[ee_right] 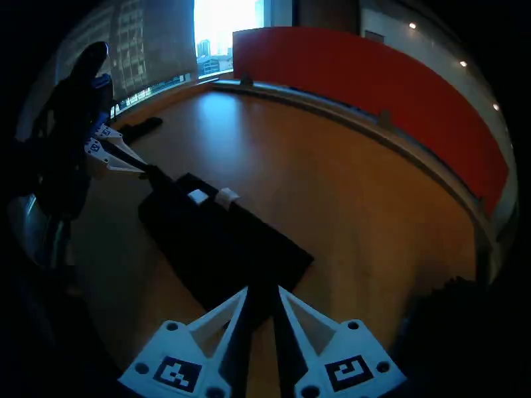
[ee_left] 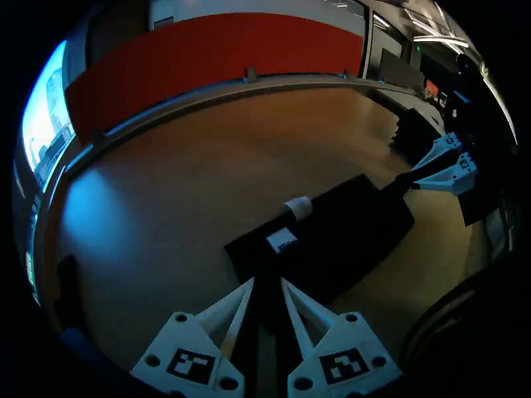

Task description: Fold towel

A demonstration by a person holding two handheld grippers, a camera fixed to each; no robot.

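A black towel point(ee_left: 332, 232) with two white tags lies stretched across the brown table point(ee_left: 199, 172). In the left gripper view my left gripper point(ee_left: 267, 285) is shut on the towel's near corner, cloth bunched between its white fingers. Far off to the right, the right gripper point(ee_left: 406, 180) pinches the opposite end. The right gripper view shows the towel point(ee_right: 219, 245) running away from my right gripper point(ee_right: 263, 292), which is shut on its near edge. The left gripper point(ee_right: 147, 170) holds the far end at upper left, with a person's dark sleeve behind it.
A red partition point(ee_left: 212, 53) runs along the table's far edge, above a grey rail point(ee_right: 372, 126). A bright window point(ee_right: 226, 26) lies beyond. A small dark object point(ee_right: 141, 129) lies on the table near the window side. Bare wood surrounds the towel.
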